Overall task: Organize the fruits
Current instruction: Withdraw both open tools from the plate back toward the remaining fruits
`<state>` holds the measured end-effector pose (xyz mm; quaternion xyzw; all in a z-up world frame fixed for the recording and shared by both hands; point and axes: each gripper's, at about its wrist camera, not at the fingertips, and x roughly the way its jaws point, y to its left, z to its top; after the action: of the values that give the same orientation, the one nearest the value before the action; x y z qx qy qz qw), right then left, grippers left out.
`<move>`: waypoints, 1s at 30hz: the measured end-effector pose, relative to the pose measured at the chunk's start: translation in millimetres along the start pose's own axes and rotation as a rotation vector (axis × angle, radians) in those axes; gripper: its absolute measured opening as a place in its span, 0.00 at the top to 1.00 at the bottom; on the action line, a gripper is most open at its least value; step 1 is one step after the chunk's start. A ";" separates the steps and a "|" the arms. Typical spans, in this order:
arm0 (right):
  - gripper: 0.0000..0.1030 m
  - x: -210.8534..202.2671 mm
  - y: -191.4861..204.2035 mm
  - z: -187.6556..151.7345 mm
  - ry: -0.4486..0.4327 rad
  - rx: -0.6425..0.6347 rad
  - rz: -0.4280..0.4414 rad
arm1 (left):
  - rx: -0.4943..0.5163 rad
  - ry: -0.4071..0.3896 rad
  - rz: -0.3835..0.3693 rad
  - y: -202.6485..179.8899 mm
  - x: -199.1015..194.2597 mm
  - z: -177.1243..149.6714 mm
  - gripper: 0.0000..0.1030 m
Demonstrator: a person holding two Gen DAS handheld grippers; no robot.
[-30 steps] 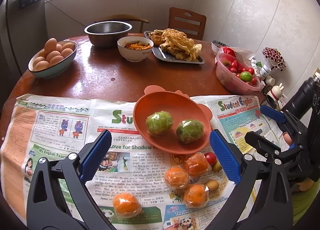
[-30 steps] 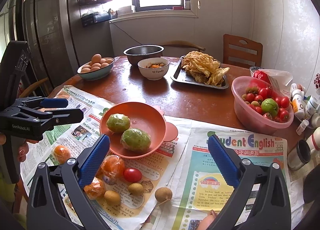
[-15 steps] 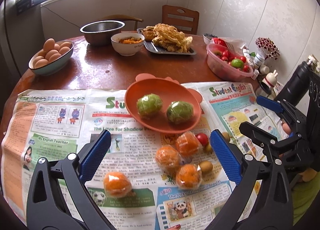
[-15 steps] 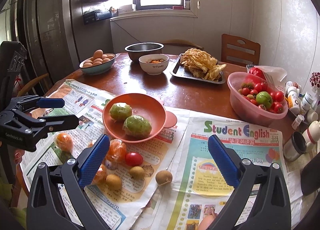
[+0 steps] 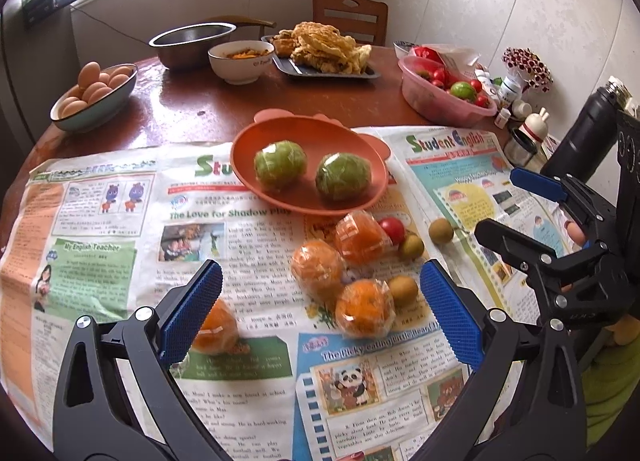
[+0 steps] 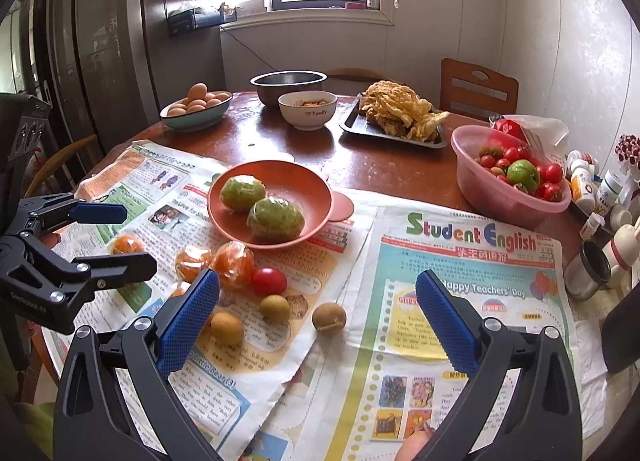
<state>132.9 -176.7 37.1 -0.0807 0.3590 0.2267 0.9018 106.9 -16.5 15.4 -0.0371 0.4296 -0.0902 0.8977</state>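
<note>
Printed words showing on paper and bowl
Spread colourful newspaper (image 6: 460,245) is reading "Student English", "Happy Teachers' Day"; small white ceramic bowl (image 6: 307,113) is reading "Family"

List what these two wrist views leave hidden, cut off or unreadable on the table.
- Lone wrapped orange: left wrist view, motion-blurred and partly behind the left gripper finger.
- Fourth wrapped orange: right wrist view, mostly hidden by the right gripper finger.
- Bottle labels: right wrist view, too small to read.
- Steel bowl: both views, contents hidden by its rim.
- Newspaper: near edge cut off by the frame.
</note>
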 end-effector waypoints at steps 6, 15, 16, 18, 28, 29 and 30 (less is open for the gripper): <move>0.04 0.8 0.6 -8.2 0.015 0.003 -0.005 | 0.013 0.020 0.002 -2.4 2.1 -11.5 0.10; 0.04 1.1 0.8 -17.1 0.026 0.008 -0.001 | 0.014 0.047 -0.007 -6.9 7.7 -29.6 0.10; 0.04 1.8 0.8 -18.1 0.029 0.007 -0.002 | 0.014 0.052 -0.009 -7.4 9.2 -31.4 0.10; 0.04 2.9 0.5 -21.1 0.035 0.011 -0.004 | 0.013 0.058 -0.010 -8.8 11.6 -34.6 0.10; 0.04 13.6 -11.9 -34.8 0.072 0.048 -0.037 | 0.018 0.074 -0.012 -16.0 25.8 -40.9 0.14; 0.05 15.3 -14.7 -35.8 0.077 0.051 -0.035 | 0.019 0.076 -0.014 -16.5 27.1 -40.9 0.15; 0.05 16.5 -15.9 -36.7 0.080 0.049 -0.039 | 0.021 0.077 -0.013 -17.4 28.1 -41.3 0.17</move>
<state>128.5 -196.3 -1.2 -0.0743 0.3986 0.1969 0.8926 89.7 -38.6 -29.4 -0.0269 0.4626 -0.1021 0.8802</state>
